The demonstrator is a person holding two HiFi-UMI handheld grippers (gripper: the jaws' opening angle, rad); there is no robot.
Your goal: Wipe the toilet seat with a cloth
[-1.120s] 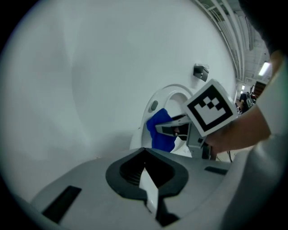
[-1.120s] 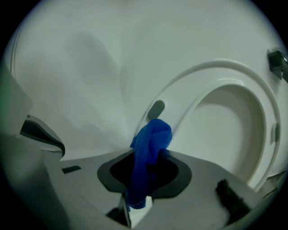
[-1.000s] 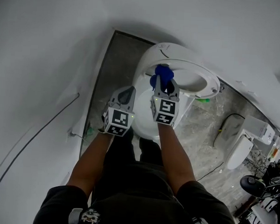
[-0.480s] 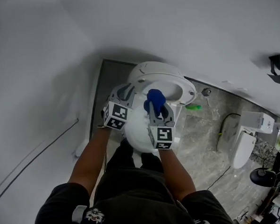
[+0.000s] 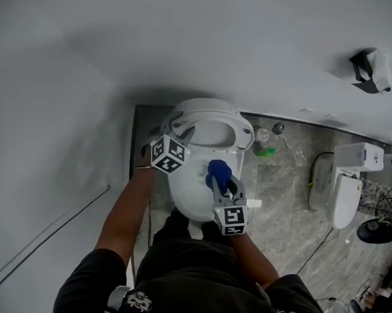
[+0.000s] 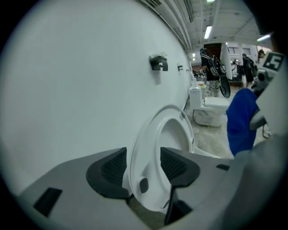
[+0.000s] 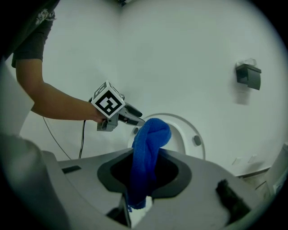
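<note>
Now, L gripper point(image 6: 143, 168) jaws just opening round raised seat point(image 6: 148, 134) — R gripper point(image 7: 146, 173) clamps blue cloth point(image 7: 150, 139) over bowl point(image 5: 188, 195)

We hold the blue cloth point(image 7: 148, 148) pinched between the jaws of our right gripper point(image 7: 145, 174), its bunched top poking past the tips. Just beyond them the toilet seat point(image 7: 192, 131) stands raised against the wall point(image 7: 180, 54).

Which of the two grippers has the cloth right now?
The right gripper: its jaws are shut on the blue cloth. The left gripper has none; its jaws have just been opening, with the raised toilet seat between them.
</note>
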